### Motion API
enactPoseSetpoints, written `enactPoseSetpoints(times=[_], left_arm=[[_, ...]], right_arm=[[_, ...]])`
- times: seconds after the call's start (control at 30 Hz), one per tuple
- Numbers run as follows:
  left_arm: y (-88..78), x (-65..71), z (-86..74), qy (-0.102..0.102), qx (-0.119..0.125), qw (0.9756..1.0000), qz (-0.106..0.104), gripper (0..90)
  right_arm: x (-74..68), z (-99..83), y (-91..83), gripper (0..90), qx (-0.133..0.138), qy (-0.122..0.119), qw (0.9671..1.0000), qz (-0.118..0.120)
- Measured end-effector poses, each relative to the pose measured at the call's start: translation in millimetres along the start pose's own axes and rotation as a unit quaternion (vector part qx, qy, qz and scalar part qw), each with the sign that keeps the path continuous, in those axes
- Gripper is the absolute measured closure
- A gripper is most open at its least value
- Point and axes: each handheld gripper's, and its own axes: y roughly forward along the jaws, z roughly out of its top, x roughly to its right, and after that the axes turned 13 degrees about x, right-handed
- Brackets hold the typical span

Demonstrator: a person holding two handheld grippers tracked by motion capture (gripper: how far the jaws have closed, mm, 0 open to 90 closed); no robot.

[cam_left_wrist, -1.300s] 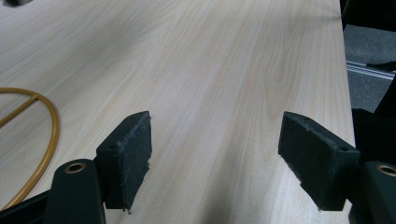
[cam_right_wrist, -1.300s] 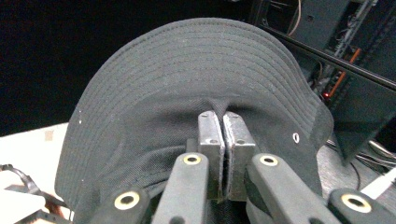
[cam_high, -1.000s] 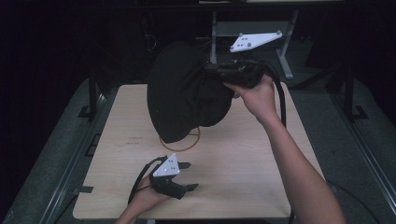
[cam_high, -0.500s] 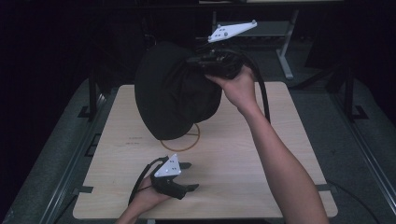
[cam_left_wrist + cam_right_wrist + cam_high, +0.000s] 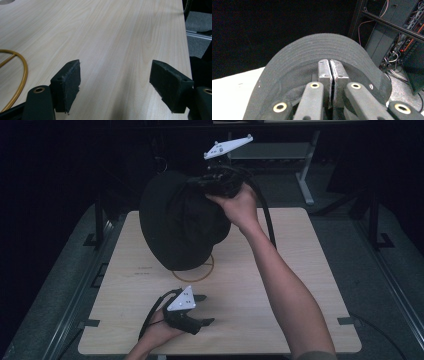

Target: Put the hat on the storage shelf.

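A black cap (image 5: 180, 225) with a stitched brim (image 5: 324, 47) hangs in the air above the far-left part of the light wooden table (image 5: 300, 270). My right gripper (image 5: 197, 182) holds it by its upper right edge, jaws shut on the fabric (image 5: 329, 75). Near the front edge, my left gripper (image 5: 207, 310) rests low over the table and points right. Its pads (image 5: 68, 85) stand wide apart with only bare wood between them (image 5: 115, 85). A thin yellow ring (image 5: 207, 270) is marked on the table just below the cap.
Part of the yellow ring (image 5: 23, 72) lies left of the left jaws. A metal shelf frame (image 5: 300, 155) stands behind the table. Beyond the cap is a rack with cables (image 5: 387, 37). Dark floor and rails surround the table.
My right hand has carried the cap leftward and slightly higher, still gripped. The left gripper has stayed in place.
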Motion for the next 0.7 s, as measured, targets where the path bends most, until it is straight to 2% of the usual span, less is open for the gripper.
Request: enactPoseSetpoints(times=[0.13,0.17,0.4,0.5,0.7], left_arm=[[1.8,0.9,-0.1,-0.002,-0.001,1.0000,-0.006,24.3],[3.8,2.4,-0.5,0.003,-0.006,0.9999,-0.010,24.3],[7.8,6.0,-0.2,0.011,-0.015,0.9997,-0.018,24.4],[9.4,7.5,-0.1,0.014,-0.018,0.9995,-0.023,24.3],[9.9,7.6,0.4,0.014,-0.015,0.9995,-0.025,24.4]], right_arm=[[0.5,1.3,11.6,87.3,-0.008,0.001,1.0000,0.000],[1.5,0.1,17.0,87.3,-0.007,0.014,0.9999,0.007],[2.1,-4.4,33.1,87.3,-0.023,0.010,0.9997,0.003],[3.0,-7.1,45.4,87.3,-0.040,0.016,0.9991,-0.001],[3.8,-12.6,62.9,87.3,-0.053,0.017,0.9984,0.006]])
